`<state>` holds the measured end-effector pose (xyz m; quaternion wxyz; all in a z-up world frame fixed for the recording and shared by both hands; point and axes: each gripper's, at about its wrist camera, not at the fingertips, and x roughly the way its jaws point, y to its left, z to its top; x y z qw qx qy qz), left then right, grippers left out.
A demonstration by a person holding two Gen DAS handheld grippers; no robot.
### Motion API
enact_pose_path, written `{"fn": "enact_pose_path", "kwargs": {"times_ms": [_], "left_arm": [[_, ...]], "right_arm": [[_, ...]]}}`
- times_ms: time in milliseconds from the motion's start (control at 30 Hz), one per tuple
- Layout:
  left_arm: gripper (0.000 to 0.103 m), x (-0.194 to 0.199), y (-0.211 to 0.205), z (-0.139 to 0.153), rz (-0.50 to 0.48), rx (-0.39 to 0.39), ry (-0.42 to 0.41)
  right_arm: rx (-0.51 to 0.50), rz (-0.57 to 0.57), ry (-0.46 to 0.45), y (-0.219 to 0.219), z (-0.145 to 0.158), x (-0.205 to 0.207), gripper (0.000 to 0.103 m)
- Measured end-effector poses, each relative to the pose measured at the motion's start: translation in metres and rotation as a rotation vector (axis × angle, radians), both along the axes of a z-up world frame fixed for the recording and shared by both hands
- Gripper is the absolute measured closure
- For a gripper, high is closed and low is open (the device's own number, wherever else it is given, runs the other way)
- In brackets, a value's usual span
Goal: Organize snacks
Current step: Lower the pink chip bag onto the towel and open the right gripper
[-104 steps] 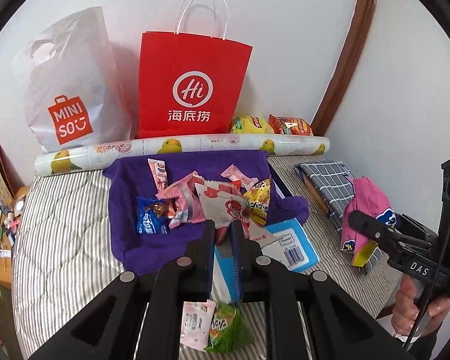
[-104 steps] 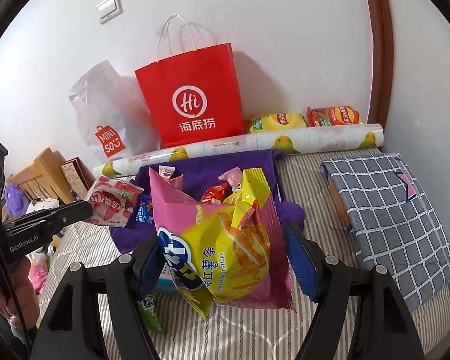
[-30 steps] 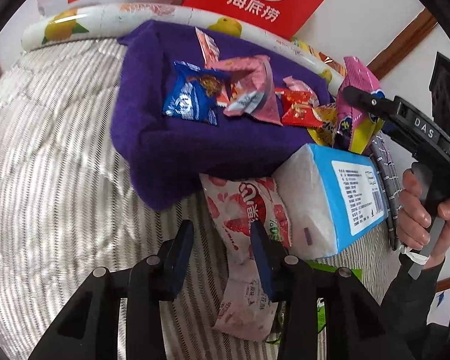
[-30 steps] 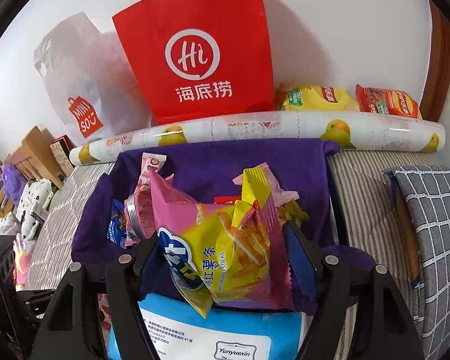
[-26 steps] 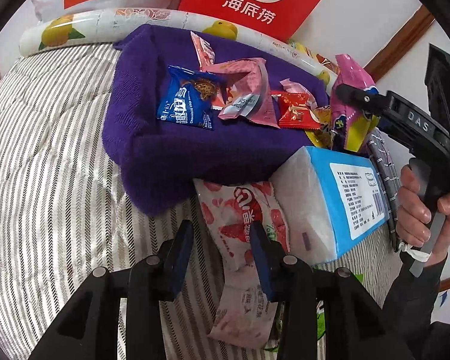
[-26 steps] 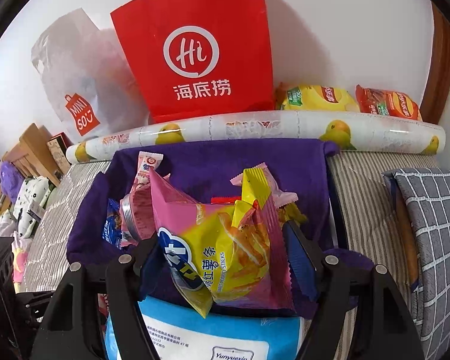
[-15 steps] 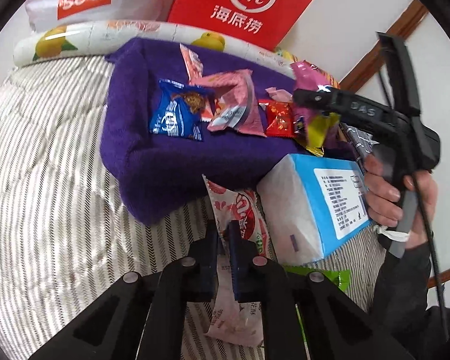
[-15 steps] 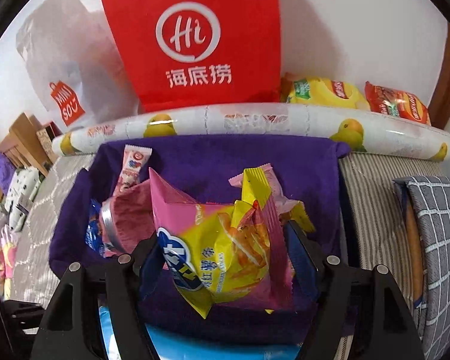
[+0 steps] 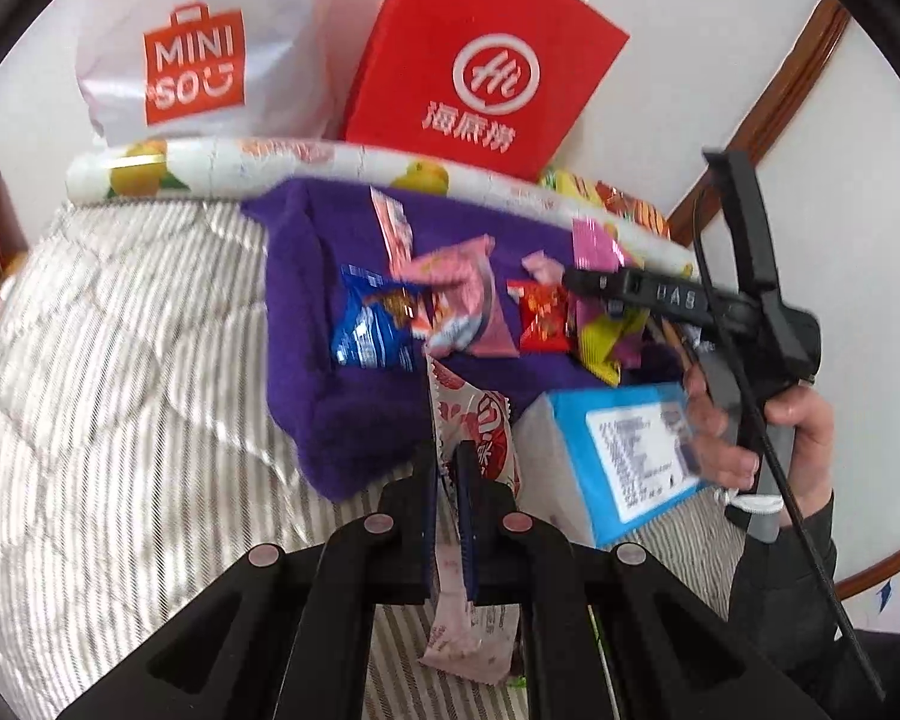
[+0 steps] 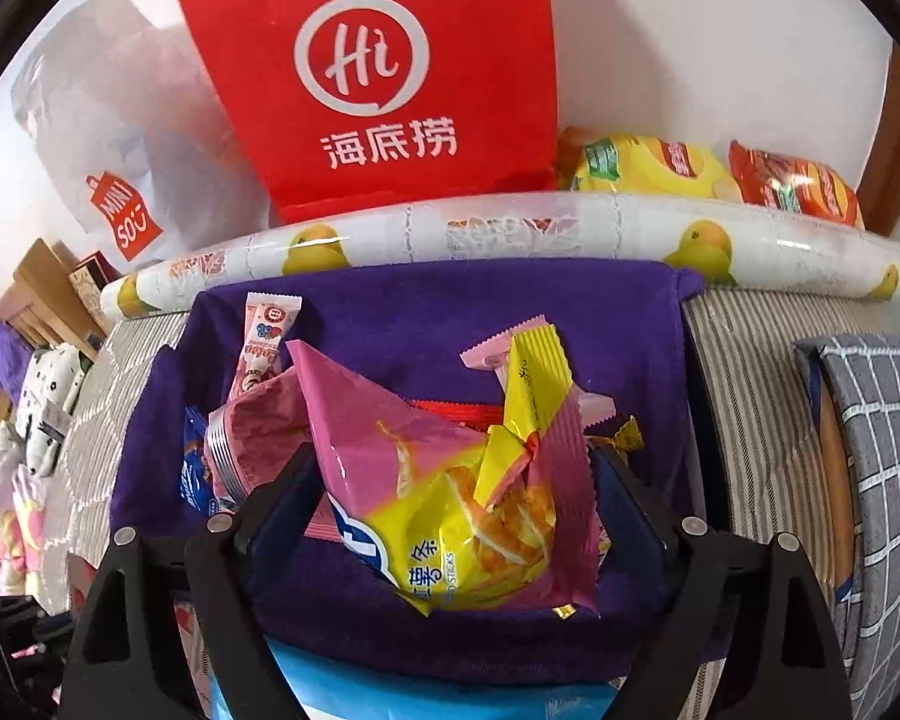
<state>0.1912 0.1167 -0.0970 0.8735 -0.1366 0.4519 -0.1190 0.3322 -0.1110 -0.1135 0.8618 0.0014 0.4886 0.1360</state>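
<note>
The left gripper (image 9: 447,480) is clamped on a red-and-white snack packet (image 9: 477,426) at the purple towel's (image 9: 306,312) near edge, while the right gripper (image 10: 456,480), jaws just opened wide, straddles a pink-and-yellow potato-stick bag (image 10: 450,480) lying on that towel.

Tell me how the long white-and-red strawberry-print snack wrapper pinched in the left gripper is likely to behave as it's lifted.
The white-and-red strawberry-print snack wrapper looks floppy: its free ends stick out above and below the shut left gripper. It is probably light, being thin and flat. The glossy film might slip, since the pads pinch only a narrow strip.
</note>
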Motion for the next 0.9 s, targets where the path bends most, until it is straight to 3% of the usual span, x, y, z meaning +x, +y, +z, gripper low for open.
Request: {"fn": "enact_pose_path", "kwargs": {"times_ms": [200,300,367,700,900], "left_arm": [[0.096,0.022,0.006,0.022,0.029,0.006,-0.051],[0.096,0.039,0.007,0.023,0.046,0.008,-0.057],[0.096,0.05,0.008,0.02,0.064,0.01,-0.057],[0.096,0.09,0.013,0.0,0.098,-0.067,-0.04],[0.096,0.105,0.009,-0.014,0.115,-0.093,-0.024]], "right_arm": [[0.029,0.001,0.019,-0.004,0.008,-0.003,0.015],[0.041,0.032,-0.003,-0.002,0.015,-0.007,0.008],[0.046,0.045,-0.031,-0.001,0.021,-0.01,0.003],[0.045,0.069,-0.102,-0.006,0.04,-0.025,0.003],[0.105,0.047,-0.18,-0.032,0.06,-0.052,0.003]]}}
